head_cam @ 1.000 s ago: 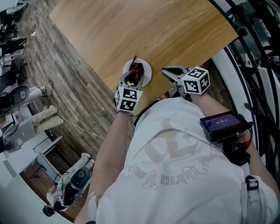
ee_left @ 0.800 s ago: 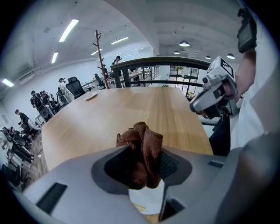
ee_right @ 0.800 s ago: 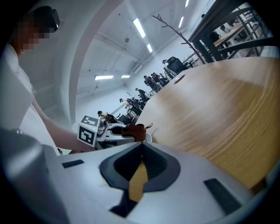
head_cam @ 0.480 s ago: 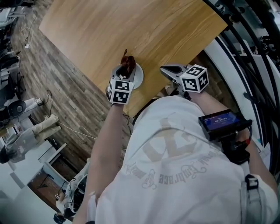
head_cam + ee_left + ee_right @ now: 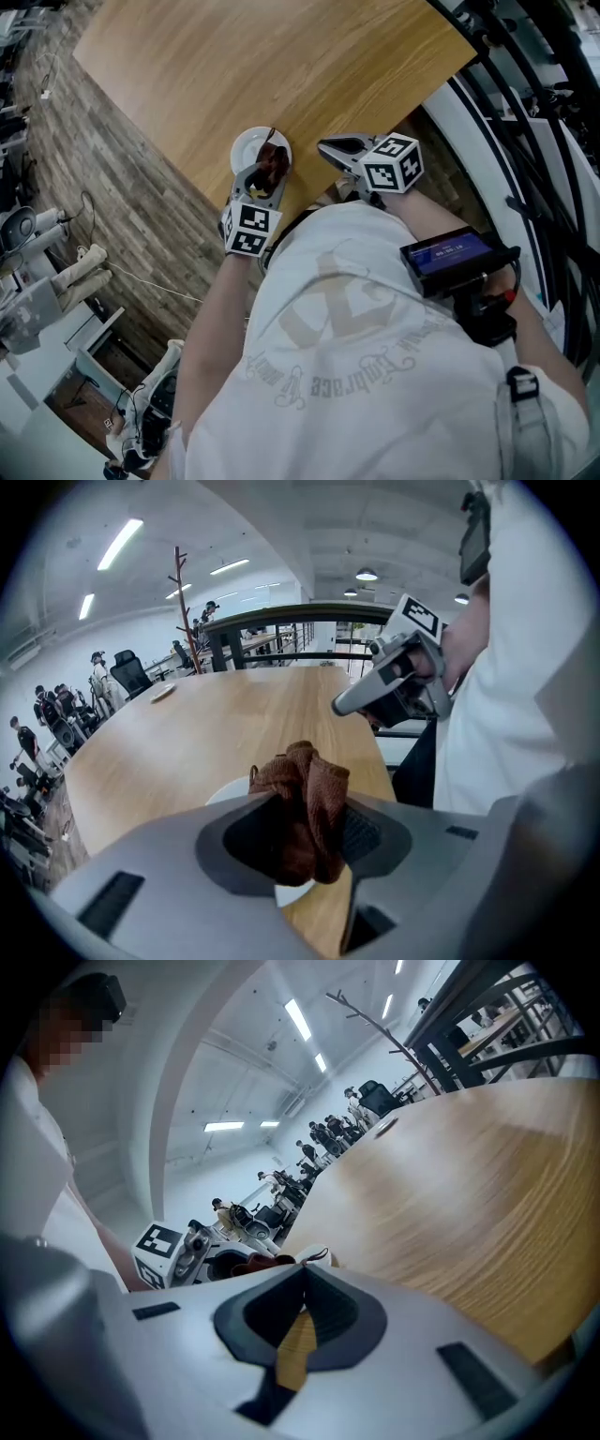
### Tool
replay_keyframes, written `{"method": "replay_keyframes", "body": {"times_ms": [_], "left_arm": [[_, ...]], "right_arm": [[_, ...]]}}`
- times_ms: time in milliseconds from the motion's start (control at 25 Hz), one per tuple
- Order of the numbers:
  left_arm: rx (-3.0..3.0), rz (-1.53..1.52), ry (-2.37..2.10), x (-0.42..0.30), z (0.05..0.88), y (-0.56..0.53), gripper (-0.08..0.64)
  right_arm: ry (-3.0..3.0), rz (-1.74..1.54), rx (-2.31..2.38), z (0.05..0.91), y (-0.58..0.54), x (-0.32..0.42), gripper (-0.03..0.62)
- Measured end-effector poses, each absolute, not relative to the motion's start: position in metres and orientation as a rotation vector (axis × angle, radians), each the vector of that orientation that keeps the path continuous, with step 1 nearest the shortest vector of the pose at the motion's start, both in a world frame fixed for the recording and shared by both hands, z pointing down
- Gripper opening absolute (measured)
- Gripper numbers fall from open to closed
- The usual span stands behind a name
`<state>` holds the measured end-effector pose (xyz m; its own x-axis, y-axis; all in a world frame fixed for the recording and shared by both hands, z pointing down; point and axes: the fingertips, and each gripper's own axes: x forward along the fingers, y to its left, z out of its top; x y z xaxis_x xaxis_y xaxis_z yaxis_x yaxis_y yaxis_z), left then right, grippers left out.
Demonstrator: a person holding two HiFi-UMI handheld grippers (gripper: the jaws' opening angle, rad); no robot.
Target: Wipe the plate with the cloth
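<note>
Surface [image 5: 281,66]: broad pale wood, fine straight grain. Plate [image 5: 246,148]: small, round, smooth white, near the surface's edge. Cloth [image 5: 302,780]: rust-brown knit, bunched, pinched in the left claw [image 5: 309,832] over the plate's 4 o'clock side. Right claw [image 5: 302,1283]: tips together, empty, at the plate's 3 o'clock, apart.

My head camera looks steeply down over my shirt [image 5: 356,356]; the wooden table [image 5: 281,66] fills the top of its frame. The camera on my left gripper [image 5: 265,176] rides close behind the jaws and faces across the table, catching my right gripper [image 5: 345,703] at upper right. The right one's camera, equally close, faces across the same table top, left gripper at lower left.
</note>
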<state>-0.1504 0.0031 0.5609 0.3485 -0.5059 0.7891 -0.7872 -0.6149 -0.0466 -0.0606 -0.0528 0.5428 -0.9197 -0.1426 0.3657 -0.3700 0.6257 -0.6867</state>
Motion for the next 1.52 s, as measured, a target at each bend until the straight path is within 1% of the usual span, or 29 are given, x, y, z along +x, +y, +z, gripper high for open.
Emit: {"method": "replay_keyframes", "body": {"times_ms": [80,240,400,680,920,1200,1520], "left_arm": [[2.305,1.163,-1.144,-0.149,0.549,0.005,0.169],[2.345,1.157,-1.116,-0.123,0.541,-0.004,0.169],[2.351,1.151,-1.126,-0.124,0.541,-0.023,0.169],[2.294,1.15,-1.22,-0.148,0.547,-0.053,0.169],[2.213,1.096,-1.374,-0.176,0.535,-0.066,0.169],[2.139,0.948,-1.467,-0.175,0.54,-0.038,0.169],[2.005,0.737,-1.674,-0.202,0.52,0.012,0.169]], "right_arm": [[-2.586,1.18,0.383,0.539,-0.052,-0.07,0.014],[-2.581,1.192,0.369,0.536,-0.051,-0.06,0.014],[-2.577,1.199,0.383,0.538,-0.052,-0.058,0.014],[-2.577,1.195,0.405,0.538,-0.056,-0.054,0.014],[-2.579,1.167,0.381,0.536,-0.059,-0.055,0.012],[-2.577,1.134,0.335,0.546,-0.05,-0.046,0.013],[-2.628,1.005,0.16,0.527,-0.043,-0.07,0.014]]}}
